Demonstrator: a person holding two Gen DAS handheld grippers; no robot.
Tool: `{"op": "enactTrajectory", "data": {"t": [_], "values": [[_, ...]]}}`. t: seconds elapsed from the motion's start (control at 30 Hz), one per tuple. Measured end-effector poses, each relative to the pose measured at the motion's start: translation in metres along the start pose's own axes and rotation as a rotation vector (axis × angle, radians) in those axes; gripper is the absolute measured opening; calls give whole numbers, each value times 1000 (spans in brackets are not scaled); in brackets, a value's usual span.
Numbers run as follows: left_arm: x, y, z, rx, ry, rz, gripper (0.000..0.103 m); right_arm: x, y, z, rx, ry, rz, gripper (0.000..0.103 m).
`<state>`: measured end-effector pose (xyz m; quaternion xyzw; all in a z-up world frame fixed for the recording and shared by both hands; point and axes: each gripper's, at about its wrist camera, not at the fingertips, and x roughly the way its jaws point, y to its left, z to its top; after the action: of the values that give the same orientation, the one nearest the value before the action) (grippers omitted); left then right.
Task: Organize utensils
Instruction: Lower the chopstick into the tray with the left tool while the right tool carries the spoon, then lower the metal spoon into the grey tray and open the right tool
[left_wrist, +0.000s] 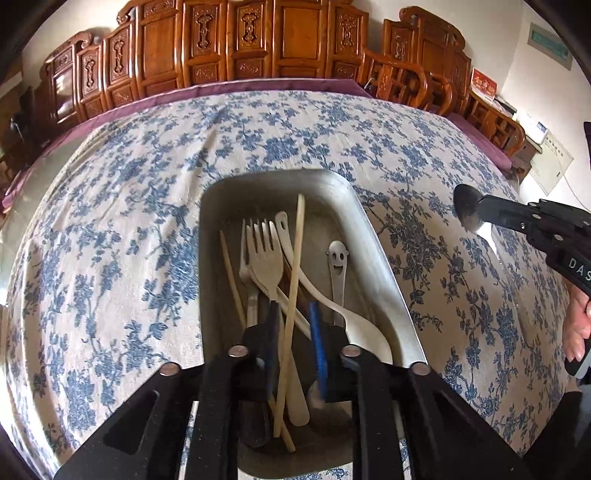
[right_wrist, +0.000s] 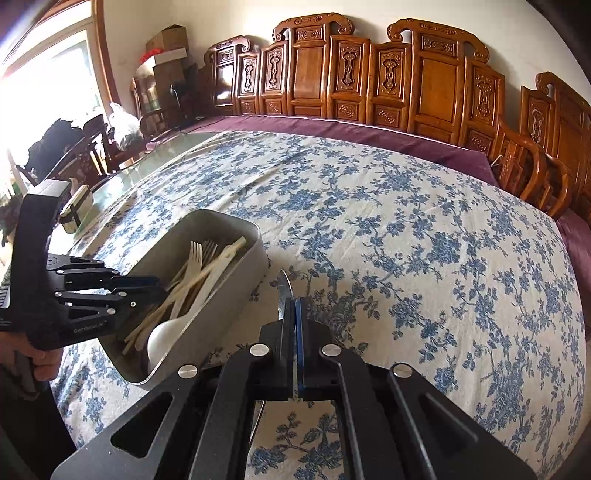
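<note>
**Spoon held over the cloth, tray of utensils under the other gripper**

A row of carved wooden chairs (left_wrist: 236, 40) lines the far side of a desk covered with a blue-flowered cloth (left_wrist: 110, 221). In the left wrist view, a metal tray (left_wrist: 373, 229) sits on the cloth directly under the left gripper (left_wrist: 295, 339). Its jaws stand apart, with a pale chopstick (left_wrist: 293, 280) rising between them; neither pad visibly touches it. Inside the tray lie a cream fork (left_wrist: 264, 254), a white spoon (left_wrist: 354, 321), another chopstick (left_wrist: 231, 273) and a metal handle with a smiling face (left_wrist: 337, 258). At the right edge, the right gripper (left_wrist: 487, 212) holds a metal spoon (left_wrist: 466, 206) above the cloth, well apart from the tray.

The right wrist view has the same chairs (right_wrist: 369, 74) behind the cloth (right_wrist: 406, 221), with a bright window (right_wrist: 44, 74) to the left. The right gripper (right_wrist: 295, 332) has its jaws clamped together on the metal spoon (right_wrist: 286, 291), whose thin edge sticks up past the pads. The tray (right_wrist: 229, 225) lies to the left, just beside the spoon, holding the fork (right_wrist: 195, 254), chopsticks (right_wrist: 225, 254) and white spoon (right_wrist: 162, 339). The left gripper (right_wrist: 155, 291) reaches into the tray's near end.
</note>
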<state>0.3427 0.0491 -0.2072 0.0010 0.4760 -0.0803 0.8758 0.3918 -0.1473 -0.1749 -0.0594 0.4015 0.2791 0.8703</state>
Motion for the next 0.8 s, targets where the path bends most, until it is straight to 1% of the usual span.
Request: {"op": "enactTrajectory", "data": {"t": [0.03, 0.17, 0.33, 0.43, 0.47, 0.63, 0.8], "values": [[-3, 1, 1, -1, -10, 6, 22, 0, 3, 2, -3, -3, 3, 2], [-15, 11, 3, -19, -45, 31, 26, -2, 16, 12, -14, -19, 21, 2], [-24, 25, 5, -37, -71, 60, 29, 1, 35, 23, -7, -35, 56, 2], [-27, 32, 6, -48, -83, 70, 35, 6, 50, 31, -4, -40, 78, 2], [-28, 35, 6, -53, -87, 74, 37, 10, 56, 34, 2, -43, 89, 2], [-36, 50, 7, -81, -102, 90, 37, 33, 78, 40, 44, -34, 127, 2], [-43, 58, 5, -95, -120, 106, 38, 61, 94, 31, 62, 6, 115, 2]]}}
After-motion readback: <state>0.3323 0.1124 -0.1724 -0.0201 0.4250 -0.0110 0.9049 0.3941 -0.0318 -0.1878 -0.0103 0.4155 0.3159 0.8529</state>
